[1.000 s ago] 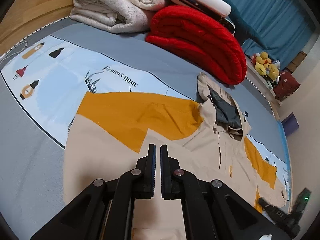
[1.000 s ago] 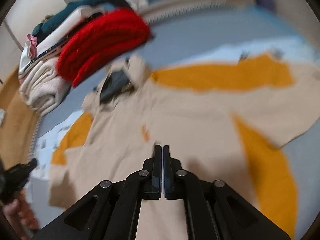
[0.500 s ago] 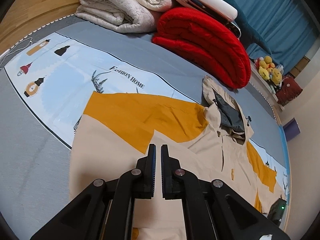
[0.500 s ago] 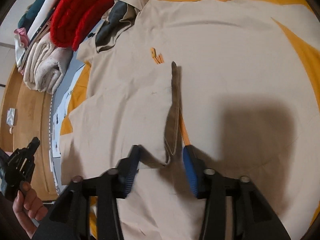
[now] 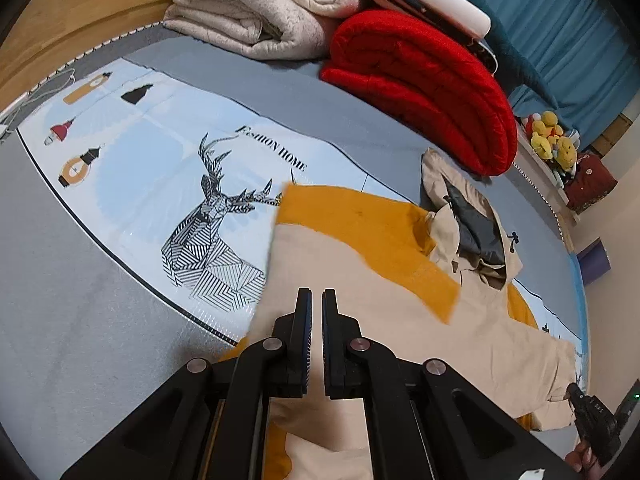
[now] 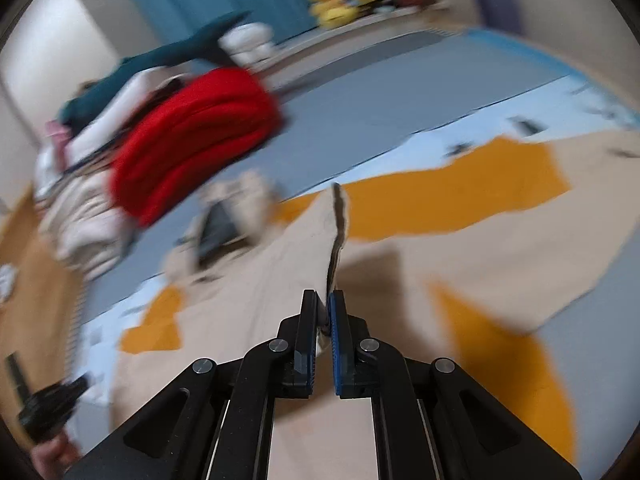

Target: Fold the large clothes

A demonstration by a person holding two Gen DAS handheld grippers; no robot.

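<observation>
A large beige and mustard-yellow hooded jacket (image 5: pixel 380 280) lies spread on a bed with a printed sheet (image 5: pixel 168 152). My left gripper (image 5: pixel 314 304) is shut on the jacket's beige fabric and holds a sleeve panel lifted over the body. In the right wrist view, which is blurred, my right gripper (image 6: pixel 323 308) is shut on a raised flap edge of the jacket (image 6: pixel 338 224). The hood (image 5: pixel 472 224) lies toward the far side.
A folded red quilt (image 5: pixel 420 80) and white blankets (image 5: pixel 260 4) are stacked at the bed's far end. Yellow plush toys (image 5: pixel 548 136) sit by the blue curtain (image 5: pixel 560 20). A wooden bed frame (image 5: pixel 60 20) runs along the left.
My right gripper closed on the jacket flap and lifted it. My left gripper pulled the sleeve to the right, uncovering the deer print on the sheet.
</observation>
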